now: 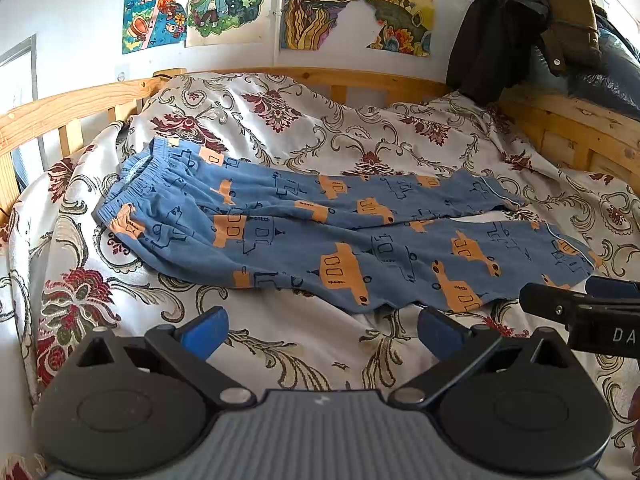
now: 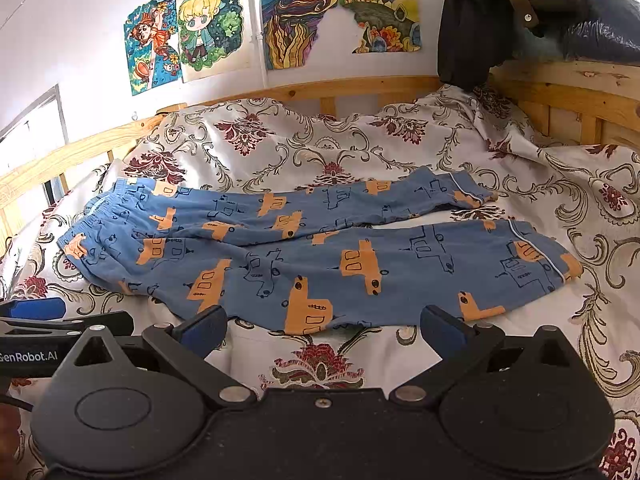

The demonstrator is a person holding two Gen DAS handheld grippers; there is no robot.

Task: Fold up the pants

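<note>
Where laid: pants (image 1: 340, 240) (image 2: 320, 252) spread flat on the bedspread (image 1: 360, 132) (image 2: 400, 148), unfolded, near the front half of the bed.
Long axis: runs left to right across both views, roughly parallel to the far rail of the wooden bed frame (image 1: 360, 78) (image 2: 360, 84).
Pointing: waistband (image 1: 136, 184) (image 2: 100, 212) at the left end, gathered and slightly bunched; cuffs at the right end.
Legs: two, side by side, overlapping near the crotch and parting toward the cuffs, with a strip of bedspread showing between them; far leg shorter in view, near leg broader.
Print: blue cloth with orange vehicles and dark outline drawings; pale piping along the cuffs.
Left gripper (image 1: 320, 332): low over the bedspread, just short of the near leg's hem edge, aimed across the pants toward the wall; jaws spread wide, gripping nothing.
Right gripper (image 2: 324, 330): just beside the left one, level with it, aimed the same way, close to the near leg's lower edge; jaws likewise wide apart and empty; also seen at the right edge of the left view (image 1: 580, 312).
Beyond: coloured drawings (image 1: 280, 4) (image 2: 276, 24) on the white wall; dark clothing (image 1: 520, 20) (image 2: 472, 20) draped over the right end of the frame.
</note>
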